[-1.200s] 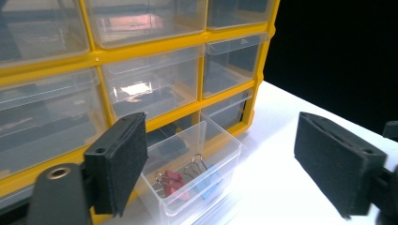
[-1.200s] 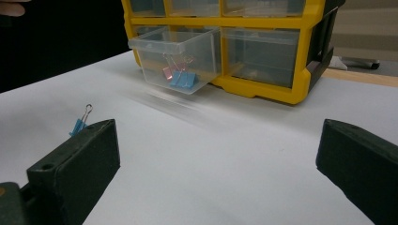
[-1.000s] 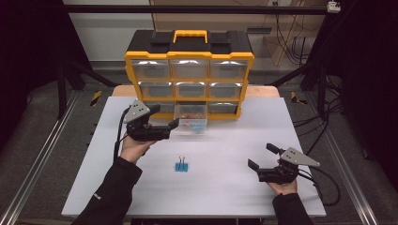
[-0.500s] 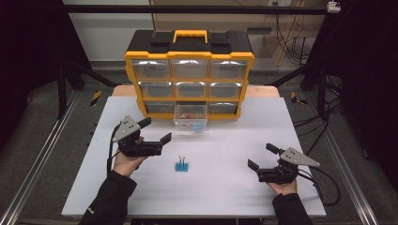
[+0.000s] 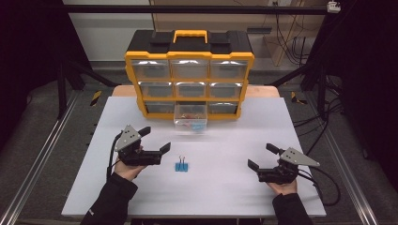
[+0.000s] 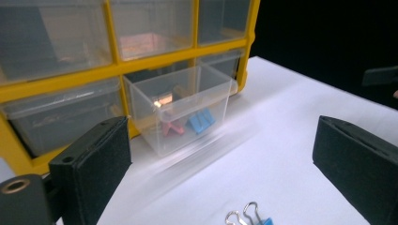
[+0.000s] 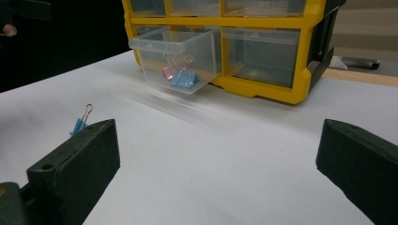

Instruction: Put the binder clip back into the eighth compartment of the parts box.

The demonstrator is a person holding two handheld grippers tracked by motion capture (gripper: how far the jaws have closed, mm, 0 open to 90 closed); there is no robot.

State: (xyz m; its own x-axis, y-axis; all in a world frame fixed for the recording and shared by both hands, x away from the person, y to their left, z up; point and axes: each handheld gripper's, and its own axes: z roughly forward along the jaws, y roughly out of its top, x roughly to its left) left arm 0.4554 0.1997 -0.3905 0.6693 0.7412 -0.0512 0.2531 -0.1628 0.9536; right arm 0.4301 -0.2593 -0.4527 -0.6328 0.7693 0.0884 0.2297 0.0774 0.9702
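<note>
The pulled-out clear drawer [image 5: 190,118] holds pink and blue binder clips [image 7: 179,76].

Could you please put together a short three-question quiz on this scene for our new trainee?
1. True or false: the bottom-middle drawer of the organiser is pulled out.
2. Multiple choice: the loose blue clip on the table lies A) between the jaws of the right gripper, B) near the left gripper and apart from it, C) inside the drawer.
3. Fill in: the clips in the drawer are blue and ____.

Key
1. True; it stands forward of the other drawers.
2. B; both grippers are open and empty.
3. Pink.
</note>
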